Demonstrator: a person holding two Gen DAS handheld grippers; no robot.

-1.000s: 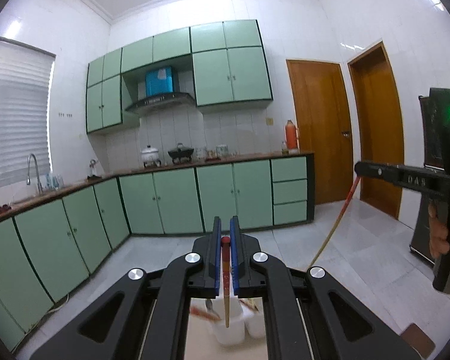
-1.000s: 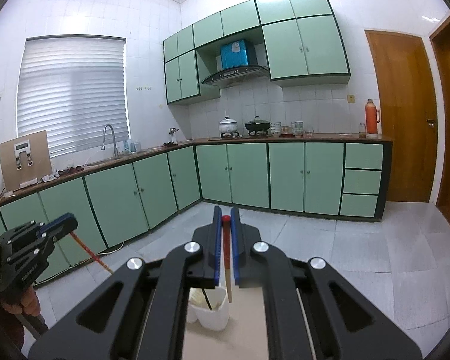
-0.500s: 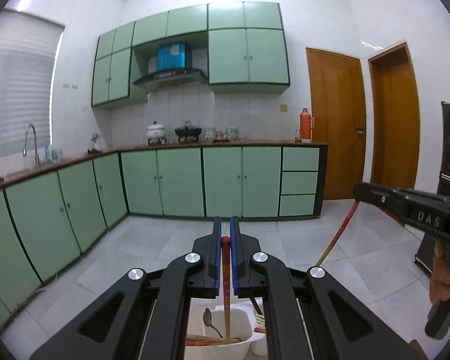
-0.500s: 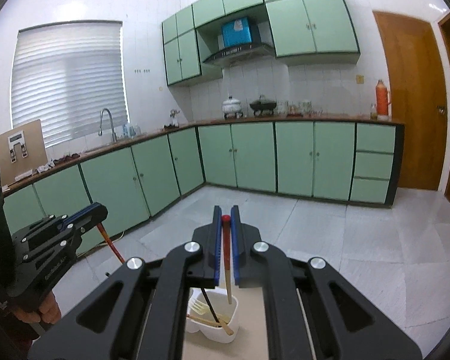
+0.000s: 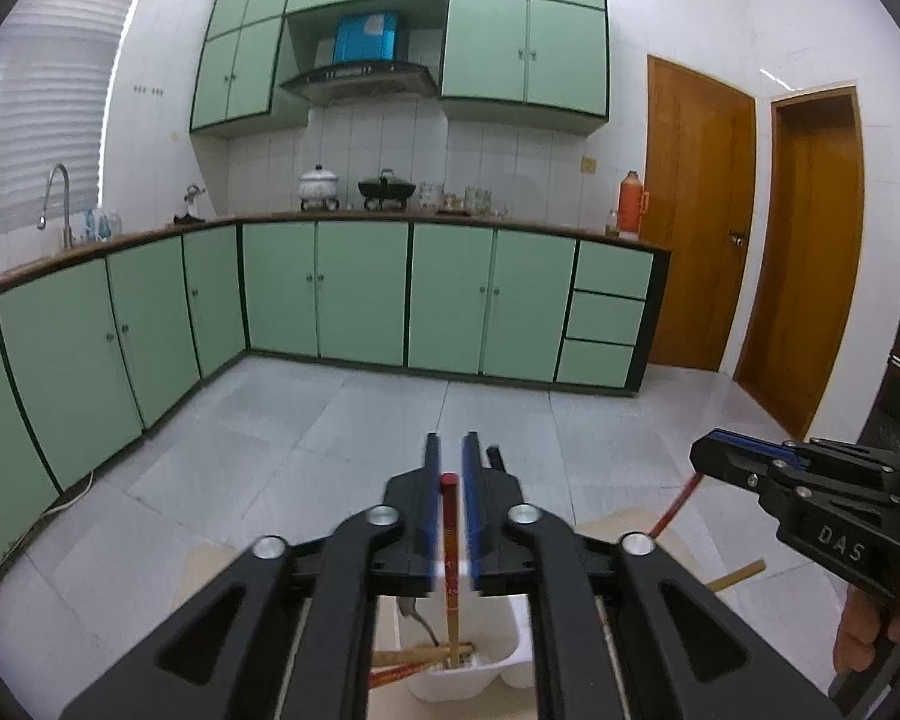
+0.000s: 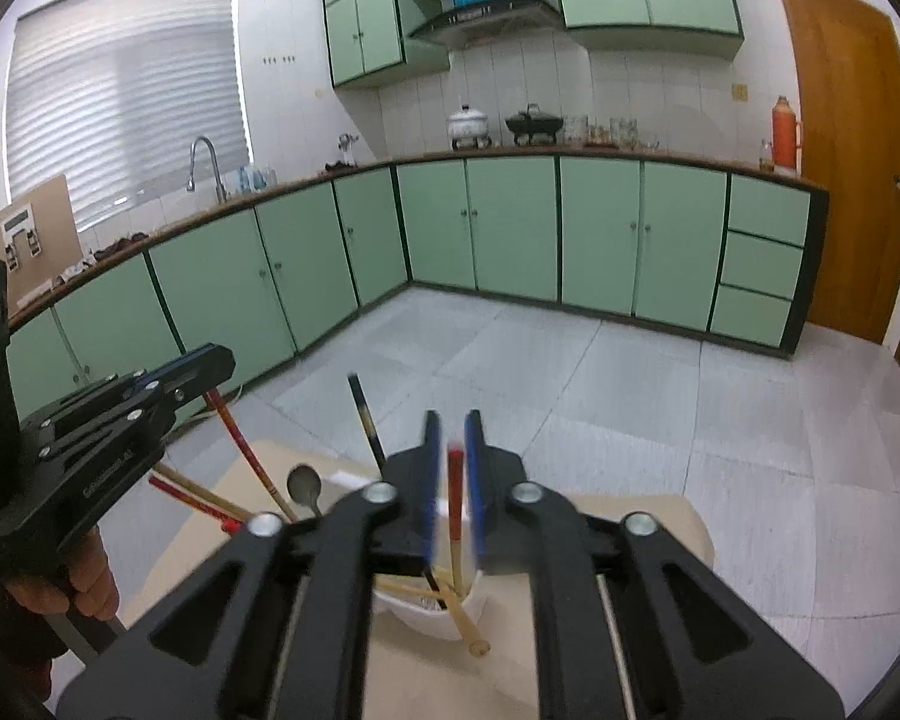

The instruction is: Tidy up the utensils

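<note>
Mint-green cabinets (image 5: 360,291), white bin (image 5: 468,669), red-topped chopstick (image 5: 448,528), blue-padded black grippers, orange-brown doors (image 5: 696,210).

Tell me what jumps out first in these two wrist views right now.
Front and centre in each view, a red-topped chopstick stands between blue pads: the left gripper and right gripper have just been opening, leaving a gap around each stick. Below them a white utensil holder already carries sticks and a spoon. Behind runs a wall of mint-green cabinets.
</note>
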